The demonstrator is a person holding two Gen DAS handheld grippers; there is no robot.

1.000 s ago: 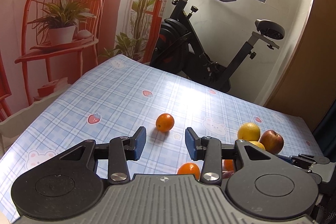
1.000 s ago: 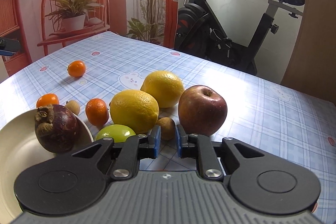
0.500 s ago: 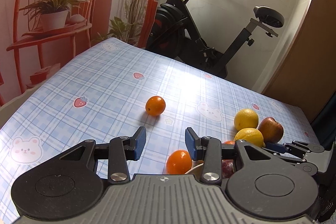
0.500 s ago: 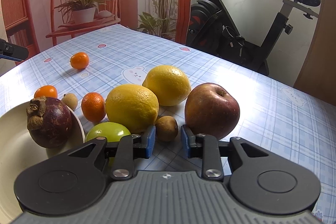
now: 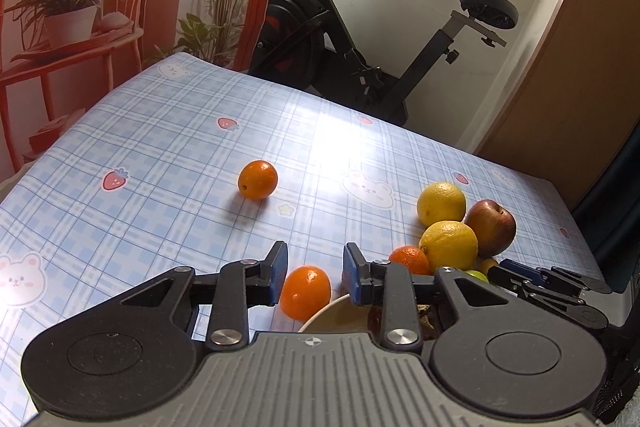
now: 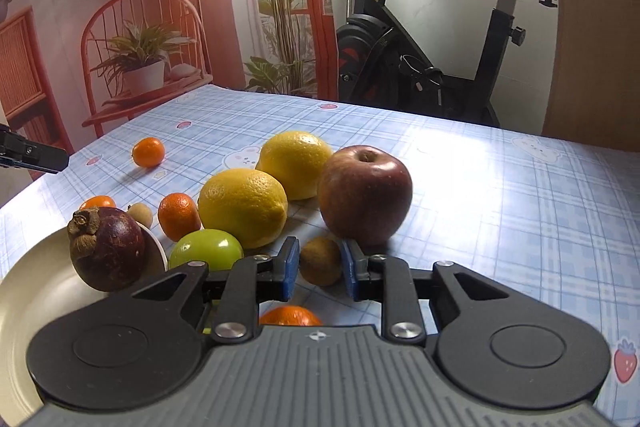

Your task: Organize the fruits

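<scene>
1. right gripper [image 6: 319,267] closed to a narrow gap on a small brown fruit [image 6: 320,262], with the blue pads looking to touch it on both sides. gripped low, right on the table [image 6: 500,187], most likely to carry it over to the plate [image 6: 24,291].
2. maybe picked now for being so little and easy to lose: tucked just in front of the apple [image 6: 365,193], beside the green fruit [image 6: 206,251], near the front lemon [image 6: 244,207] and the back lemon [image 6: 296,163].
3. on the plate so far, only a dark purple fruit [image 6: 107,249], sitting by the far rim. lots of room left there, so the sorting looks only just started.
4. right gripper tipped a bit down, coming in low from the near side, one finger on each side of the brown fruit.
5. left gripper [image 5: 315,271] at a narrow gap, jaws just now closing, nothing squeezed between the pads. a near orange [image 5: 306,291] seen lying on the table under that gap, just beside the plate rim, not held as far as can be seen.
6. left gripper tipped down more, hanging over the near edge of the plate and pointing out toward a far orange [image 5: 258,179], alone and well apart from the other fruit.
7. care needed with the next lift: round fruit all close together, so one bump on the apple or the green fruit could start things rolling.
</scene>
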